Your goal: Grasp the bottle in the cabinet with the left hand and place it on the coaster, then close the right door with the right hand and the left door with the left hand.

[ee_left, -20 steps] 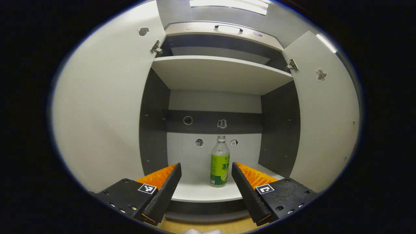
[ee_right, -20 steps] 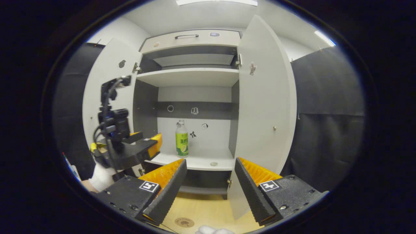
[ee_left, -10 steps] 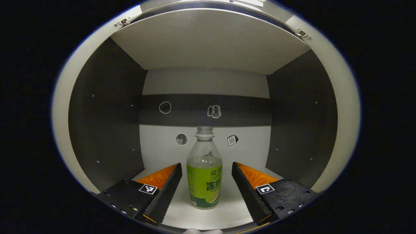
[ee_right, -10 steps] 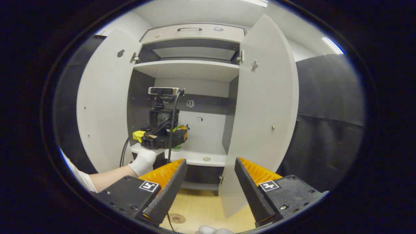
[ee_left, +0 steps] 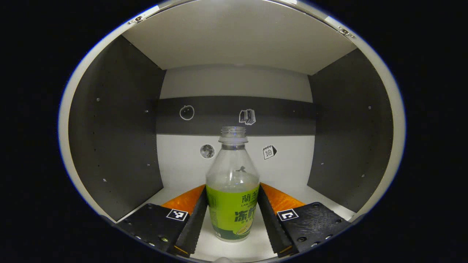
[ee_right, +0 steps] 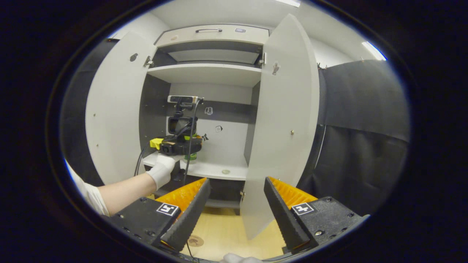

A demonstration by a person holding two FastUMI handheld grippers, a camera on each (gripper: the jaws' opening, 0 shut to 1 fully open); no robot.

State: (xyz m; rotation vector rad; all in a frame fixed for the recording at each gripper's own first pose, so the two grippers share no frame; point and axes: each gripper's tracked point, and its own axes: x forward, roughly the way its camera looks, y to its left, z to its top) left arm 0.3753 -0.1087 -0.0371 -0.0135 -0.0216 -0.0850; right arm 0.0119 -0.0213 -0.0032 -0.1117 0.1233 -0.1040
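Inside: bottle (ee_left: 233,197) upright on cabinet shelf (ee_left: 256,239) | both doors open

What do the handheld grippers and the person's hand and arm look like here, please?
Left gripper and right gripper: black blocky bodies, square black-and-white markers, serrated wedge fingers. The right gripper view shows black cables, a white glove and a white short sleeve.

Small stickers (ee_left: 247,117) are being shown on the back panel (ee_left: 234,86), an upper shelf (ee_right: 204,73) and a handled drawer (ee_right: 214,35) are being seen above, and pale wooden flooring (ee_right: 223,233) is being shown below.
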